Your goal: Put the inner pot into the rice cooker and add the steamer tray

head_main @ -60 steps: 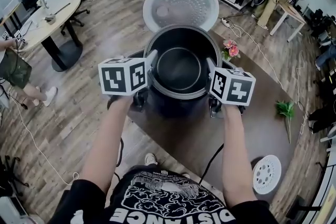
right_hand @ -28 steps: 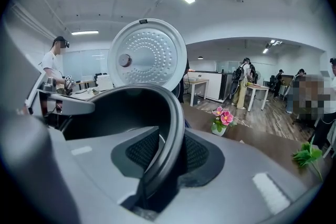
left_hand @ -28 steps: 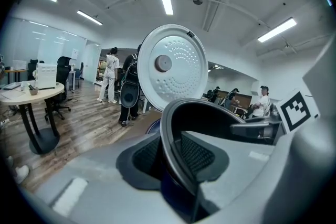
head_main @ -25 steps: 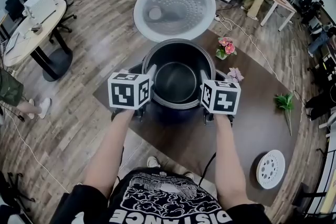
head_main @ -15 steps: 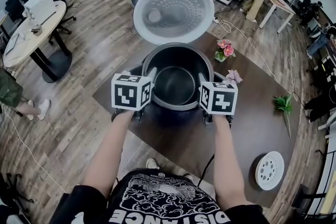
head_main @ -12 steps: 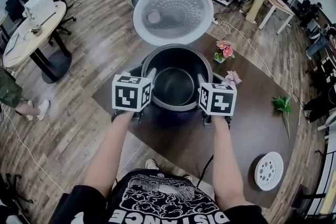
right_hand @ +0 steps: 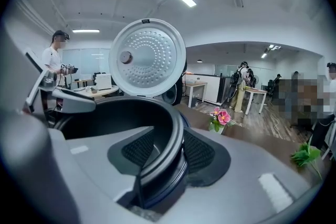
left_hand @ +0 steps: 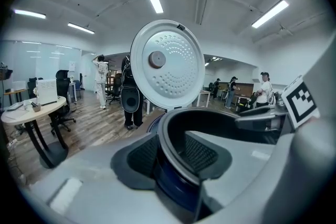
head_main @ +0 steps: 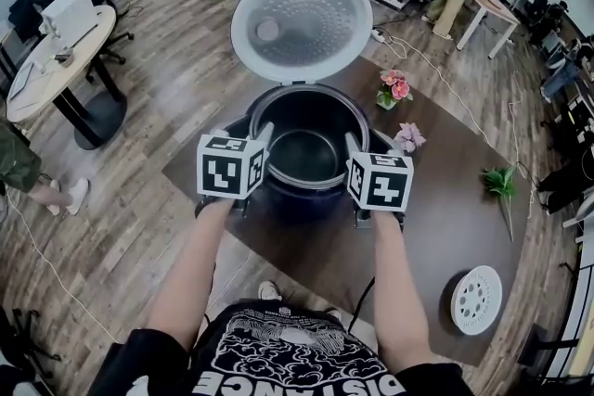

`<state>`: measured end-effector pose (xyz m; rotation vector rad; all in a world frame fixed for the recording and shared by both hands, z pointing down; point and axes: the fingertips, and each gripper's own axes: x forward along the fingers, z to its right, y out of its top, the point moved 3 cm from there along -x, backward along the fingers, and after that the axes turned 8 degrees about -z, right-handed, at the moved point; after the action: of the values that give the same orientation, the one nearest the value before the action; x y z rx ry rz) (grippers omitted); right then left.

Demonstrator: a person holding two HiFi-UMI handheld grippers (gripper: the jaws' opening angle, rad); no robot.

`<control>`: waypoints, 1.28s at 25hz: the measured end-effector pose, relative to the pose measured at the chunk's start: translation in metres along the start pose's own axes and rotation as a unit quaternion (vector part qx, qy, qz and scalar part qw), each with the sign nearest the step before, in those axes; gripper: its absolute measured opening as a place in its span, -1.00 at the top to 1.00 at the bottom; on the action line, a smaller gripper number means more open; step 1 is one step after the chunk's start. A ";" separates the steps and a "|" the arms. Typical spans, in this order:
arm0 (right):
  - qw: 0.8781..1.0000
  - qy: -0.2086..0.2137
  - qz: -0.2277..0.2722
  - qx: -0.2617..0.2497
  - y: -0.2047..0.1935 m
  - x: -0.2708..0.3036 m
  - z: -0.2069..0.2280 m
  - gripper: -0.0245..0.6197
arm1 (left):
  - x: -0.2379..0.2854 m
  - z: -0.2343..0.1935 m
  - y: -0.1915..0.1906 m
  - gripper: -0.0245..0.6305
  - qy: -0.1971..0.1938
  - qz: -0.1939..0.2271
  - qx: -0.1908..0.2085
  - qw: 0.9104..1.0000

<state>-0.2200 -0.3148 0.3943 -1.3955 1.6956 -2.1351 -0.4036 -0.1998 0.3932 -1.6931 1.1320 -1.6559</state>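
Note:
The dark inner pot [head_main: 306,153] sits inside the dark blue rice cooker [head_main: 299,201], whose white lid [head_main: 297,21] stands open behind it. My left gripper [head_main: 263,136] straddles the pot's left rim [left_hand: 210,113]. My right gripper [head_main: 353,144] straddles the right rim [right_hand: 131,105]. Both sets of jaws have just been opening. The thin rim lies between the pads of the left gripper [left_hand: 170,152] and the right gripper [right_hand: 168,152], with a gap showing on each side. The white perforated steamer tray [head_main: 474,300] lies flat at the table's near right.
The cooker stands on a brown table [head_main: 445,218]. Pink flowers [head_main: 393,88], a paler flower [head_main: 406,137] and a green sprig [head_main: 501,183] lie to its right. A black cable [head_main: 367,292] drops off the near edge. A round table [head_main: 56,60] stands far left; people move in the background.
Since the earliest frame the pot has settled lower into the cooker. Over the last second both grippers stay at its rim.

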 end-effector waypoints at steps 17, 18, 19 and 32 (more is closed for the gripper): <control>0.998 -0.001 0.049 0.034 0.004 -0.059 0.035 0.36 | -0.026 0.050 0.041 0.38 -0.008 0.050 0.030 0.998; 0.998 -0.006 0.051 0.037 0.003 -0.065 0.042 0.36 | -0.025 0.059 0.044 0.38 -0.014 0.051 0.034 0.998; 0.998 -0.010 0.054 0.040 0.001 -0.070 0.049 0.36 | -0.024 0.067 0.047 0.38 -0.019 0.052 0.039 0.998; 0.987 -0.104 0.057 0.107 -0.062 -0.157 0.155 0.34 | 0.010 0.212 0.053 0.32 -0.128 0.038 0.110 0.985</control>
<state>0.0045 -0.3165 0.3475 -1.3696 1.3897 -1.9661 -0.2094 -0.2760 0.3287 -1.6444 0.8475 -1.4108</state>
